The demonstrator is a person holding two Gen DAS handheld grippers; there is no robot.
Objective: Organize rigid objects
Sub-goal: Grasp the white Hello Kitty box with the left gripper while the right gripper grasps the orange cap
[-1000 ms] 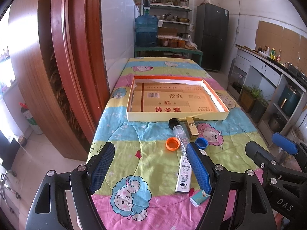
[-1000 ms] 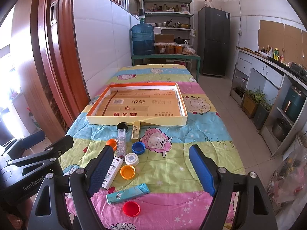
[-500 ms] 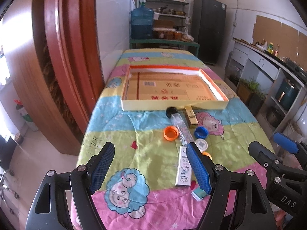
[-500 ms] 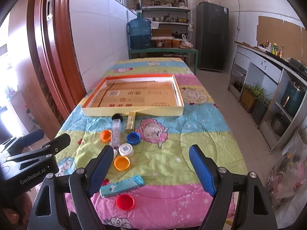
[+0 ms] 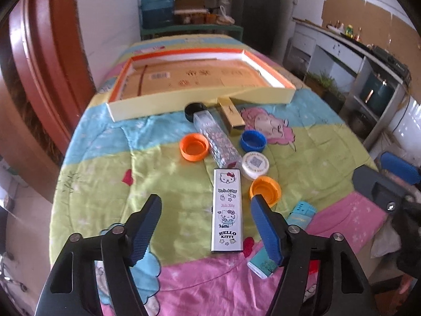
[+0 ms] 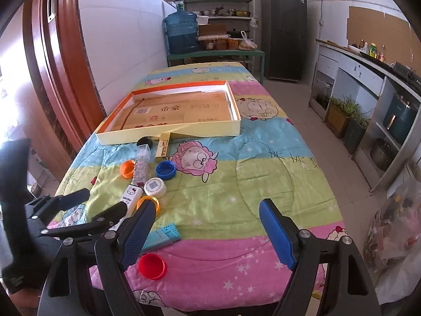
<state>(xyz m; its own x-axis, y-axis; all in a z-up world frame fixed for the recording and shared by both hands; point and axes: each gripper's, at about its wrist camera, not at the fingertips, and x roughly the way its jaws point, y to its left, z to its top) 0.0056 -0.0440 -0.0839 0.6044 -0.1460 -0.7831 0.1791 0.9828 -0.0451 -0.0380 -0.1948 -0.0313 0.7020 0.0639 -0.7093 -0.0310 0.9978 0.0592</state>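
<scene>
A shallow orange-rimmed box [image 5: 200,97] [image 6: 168,134] lies mid-table. In front of it lie a black cap [image 5: 194,110], a clear tube [image 5: 217,141], a gold bar [image 5: 232,114], two orange caps [image 5: 194,147] [image 5: 265,191], a blue cap [image 5: 253,140], a white lid [image 5: 255,164], a Hello Kitty case [image 5: 227,206], a teal box [image 6: 164,235] and a red cap [image 6: 152,266]. My left gripper [image 5: 206,230] is open, low over the Hello Kitty case. My right gripper [image 6: 208,233] is open, above the near table edge.
The table wears a colourful cartoon quilt [image 6: 250,184]. A wooden door frame [image 6: 60,60] and white wall run along the left. A counter [image 6: 368,60] stands at the right, shelves and a water jug [image 6: 181,33] behind.
My left gripper has moved forward and down toward the Hello Kitty case, which now lies between its fingers. My right gripper has shifted slightly forward. Both stay open.
</scene>
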